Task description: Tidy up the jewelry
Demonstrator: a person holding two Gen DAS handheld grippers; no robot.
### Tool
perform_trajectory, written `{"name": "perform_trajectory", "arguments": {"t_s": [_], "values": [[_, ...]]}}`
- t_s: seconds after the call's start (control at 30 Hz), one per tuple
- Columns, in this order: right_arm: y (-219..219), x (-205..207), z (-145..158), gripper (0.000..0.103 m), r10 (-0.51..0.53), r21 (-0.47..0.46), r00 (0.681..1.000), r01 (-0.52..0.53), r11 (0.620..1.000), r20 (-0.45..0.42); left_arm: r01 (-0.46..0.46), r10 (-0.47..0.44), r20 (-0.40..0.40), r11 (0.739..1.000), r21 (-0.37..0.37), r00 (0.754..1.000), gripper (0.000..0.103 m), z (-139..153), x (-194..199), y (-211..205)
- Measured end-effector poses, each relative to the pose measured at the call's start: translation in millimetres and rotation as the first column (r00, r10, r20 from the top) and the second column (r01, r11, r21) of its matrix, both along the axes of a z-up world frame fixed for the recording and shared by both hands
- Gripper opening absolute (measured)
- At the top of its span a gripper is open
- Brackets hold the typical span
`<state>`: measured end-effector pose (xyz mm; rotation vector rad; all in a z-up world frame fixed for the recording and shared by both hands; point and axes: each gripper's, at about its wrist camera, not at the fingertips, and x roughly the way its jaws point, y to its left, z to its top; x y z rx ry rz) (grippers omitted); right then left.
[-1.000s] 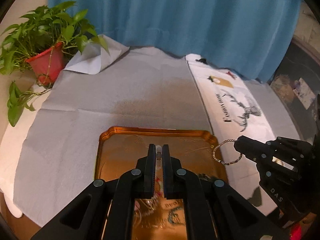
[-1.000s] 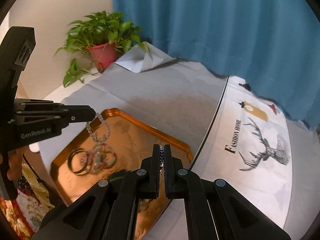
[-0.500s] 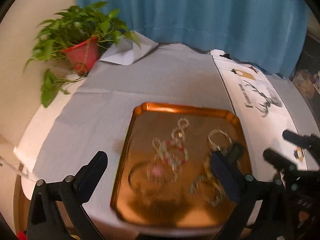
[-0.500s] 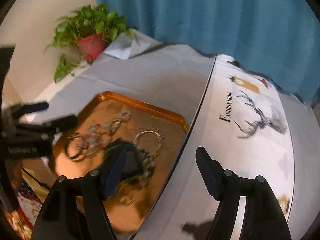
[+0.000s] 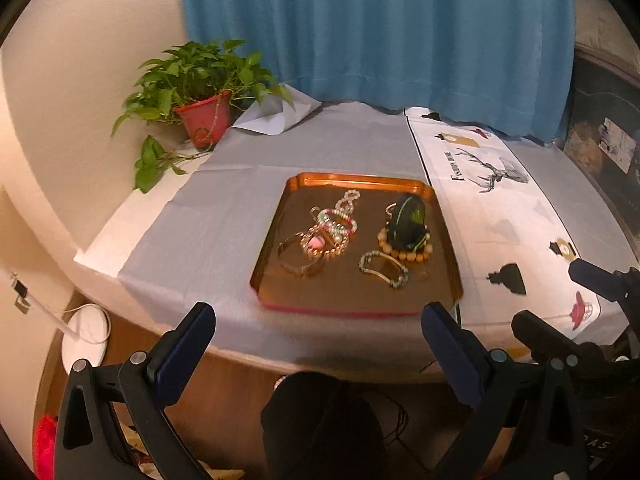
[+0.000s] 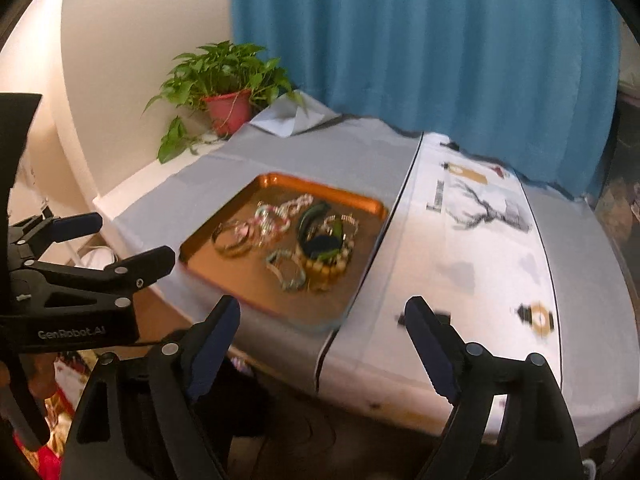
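Note:
A copper tray (image 5: 276, 240) (image 6: 208, 264) sits on the grey-clothed table and holds several bracelets. A pink and green beaded pile (image 5: 330, 228) lies on its left side, a dark green bangle on wooden beads (image 5: 406, 226) (image 6: 324, 244) on its right, and a thin chain bracelet (image 5: 384, 268) in front. My left gripper (image 5: 318, 338) is open and empty, held back off the table's near edge. My right gripper (image 6: 322, 326) is open and empty too, also back from the edge; it shows at the right of the left wrist view (image 5: 560, 304).
A potted plant in a red pot (image 5: 204, 120) (image 6: 228, 110) stands at the table's far left corner. A white runner with a deer print (image 5: 492, 176) (image 6: 480, 208) lies right of the tray. A blue curtain (image 5: 380, 28) hangs behind. A white lamp base (image 5: 86, 330) stands on the floor.
Both grippers were shut on bracelets over the tray a second ago. They have opened, the bracelets lie in the tray, and both grippers have pulled back past the table's near edge.

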<state>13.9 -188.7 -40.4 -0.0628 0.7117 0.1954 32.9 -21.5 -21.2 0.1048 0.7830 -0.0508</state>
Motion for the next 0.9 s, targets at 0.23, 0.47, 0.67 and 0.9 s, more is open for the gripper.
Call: {"name": "perform_trajectory", "arguments": {"t_s": [0.23, 0.47, 0.67, 0.9], "values": [[-4.5, -26.7, -3.7, 0.088, -0.023, -0.008, 1.0, 0.023, 1.0, 0.006, -0.006, 0.006, 0.023, 1.0, 0.013, 1.0, 0.102, 3.7, -25.4, 0.3], [-7.5, -34.1, -2.5, 0.088, -0.028, -0.018, 0.999, 0.029, 0.999, 0.017, -0.003, 0.001, 0.04, 1.0, 0.029, 0.999, 0.102, 8.9, -31.5, -6.6], [-6.9, -35.8, -0.9, 0.088, -0.027, -0.016, 0.999, 0.027, 0.999, 0.022, 0.009, -0.009, 0.042, 1.0, 0.016, 0.999, 0.102, 11.8, -35.7, -10.8], [-7.1, -38.5, -0.5, 0.088, -0.025, -0.02, 1.0, 0.025, 0.999, 0.016, -0.003, 0.003, 0.05, 1.0, 0.015, 0.999, 0.102, 12.5, -38.7, -10.0]]}}
